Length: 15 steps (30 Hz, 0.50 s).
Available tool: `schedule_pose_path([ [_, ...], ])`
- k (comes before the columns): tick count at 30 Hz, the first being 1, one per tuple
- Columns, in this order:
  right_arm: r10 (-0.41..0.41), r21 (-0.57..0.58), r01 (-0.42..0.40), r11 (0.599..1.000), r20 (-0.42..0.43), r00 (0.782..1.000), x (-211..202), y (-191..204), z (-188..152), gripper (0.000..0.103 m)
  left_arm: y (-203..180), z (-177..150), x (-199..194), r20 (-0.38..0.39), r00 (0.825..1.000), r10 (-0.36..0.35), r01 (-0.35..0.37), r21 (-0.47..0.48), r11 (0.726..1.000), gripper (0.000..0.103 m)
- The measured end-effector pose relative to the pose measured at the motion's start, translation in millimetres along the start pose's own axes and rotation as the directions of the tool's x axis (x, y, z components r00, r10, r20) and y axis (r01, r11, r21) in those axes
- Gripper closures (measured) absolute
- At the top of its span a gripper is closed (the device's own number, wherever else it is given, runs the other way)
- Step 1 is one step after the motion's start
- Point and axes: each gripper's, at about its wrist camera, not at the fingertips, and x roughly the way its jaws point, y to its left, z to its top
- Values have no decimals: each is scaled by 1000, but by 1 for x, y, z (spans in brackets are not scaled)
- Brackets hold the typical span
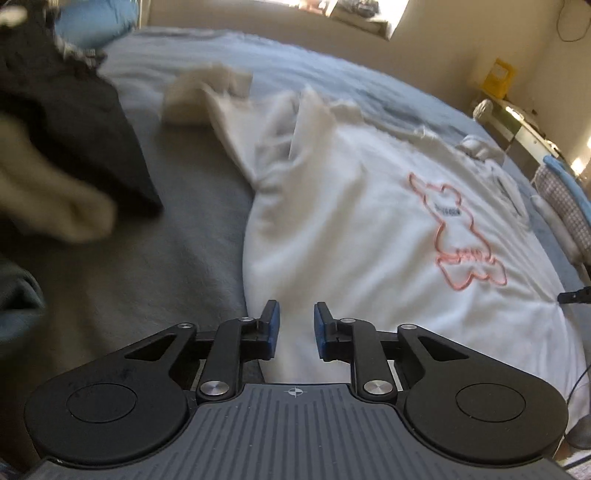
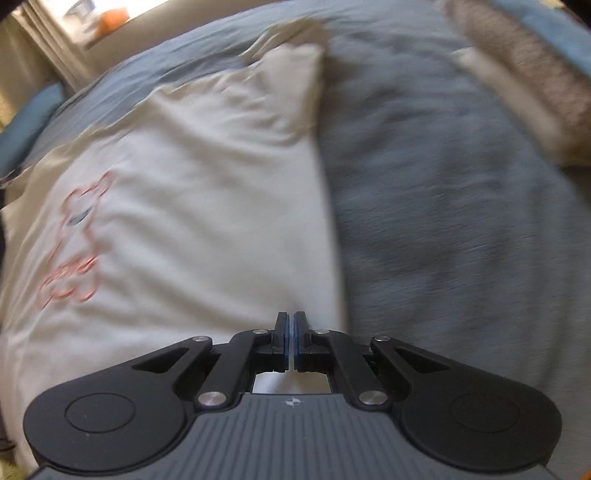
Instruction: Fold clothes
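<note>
A white sweatshirt [image 1: 369, 221] with a pink outline print [image 1: 454, 236] lies spread on the grey-blue bed cover [image 1: 166, 266]. One sleeve [image 1: 221, 107] stretches crumpled toward the far left. My left gripper [image 1: 296, 317] hovers over the shirt's near left edge, its blue pads a little apart with nothing between them. In the right wrist view the same sweatshirt [image 2: 192, 192] lies flat, its right edge running up the middle and a sleeve [image 2: 288, 74] pointing away. My right gripper [image 2: 290, 325] is shut and holds nothing, just above the shirt near that edge.
A dark garment [image 1: 74, 122] and a beige one [image 1: 48, 195] are piled at the left. Blue pillows [image 1: 96, 22] sit at the bed's head. A brownish fabric pile [image 2: 524, 74] lies at the far right. Furniture and a yellow object [image 1: 498, 75] stand past the bed's right edge.
</note>
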Motion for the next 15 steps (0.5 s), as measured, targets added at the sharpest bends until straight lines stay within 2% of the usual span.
schedule_pose_path([
  [3, -3, -12, 4, 1000, 39, 999, -6, 8, 4, 103, -16, 6, -2, 6, 1000, -1, 1, 33, 999, 75],
  [9, 26, -86, -17, 996, 97, 995, -11, 39, 10, 102, -45, 16, 14, -48, 999, -16, 20, 75, 997, 70],
  [11, 54, -111, -44, 993, 92, 994, -10, 48, 14, 101, -51, 17, 17, -78, 997, -18, 26, 98, 995, 66],
  [15, 127, -136, -124, 983, 18, 992, -1, 62, 13, 101, -63, 11, 24, -132, 990, -43, 61, 135, 989, 63],
])
